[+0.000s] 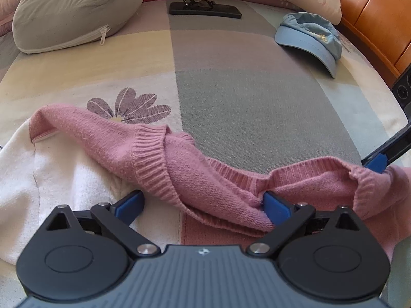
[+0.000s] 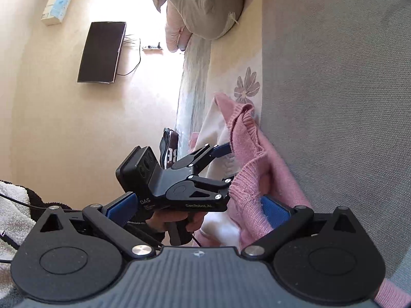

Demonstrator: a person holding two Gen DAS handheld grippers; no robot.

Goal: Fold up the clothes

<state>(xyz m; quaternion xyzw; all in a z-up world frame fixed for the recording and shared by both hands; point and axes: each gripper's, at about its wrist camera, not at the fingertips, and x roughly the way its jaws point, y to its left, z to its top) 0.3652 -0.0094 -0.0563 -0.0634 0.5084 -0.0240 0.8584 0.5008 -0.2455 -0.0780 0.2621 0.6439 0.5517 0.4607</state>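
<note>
Where "cat" marks the grey pillow (image 1: 74,7), "GenRobot.AI" brands the left gripper (image 2: 231,161).

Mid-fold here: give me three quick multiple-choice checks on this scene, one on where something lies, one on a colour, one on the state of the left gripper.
1. Where does the blue cap lie?
A. On the bedspread, beyond the sweater and to the right
B. On top of the grey pillow
C. Between the left gripper's fingers

2. What colours is the sweater?
A. All grey
B. Pink and white
C. Blue and yellow

3. How does the left gripper stand?
A. Shut tight on the cap
B. Open, pink knit lying across the gap
C. Out of view

Answers:
1 A: the cap rests alone on the bedspread, apart from the grey pillow.
2 B: pink knit sleeves and hem lie against a white body panel.
3 B: the blue fingers stand wide apart with the knit between them.
</note>
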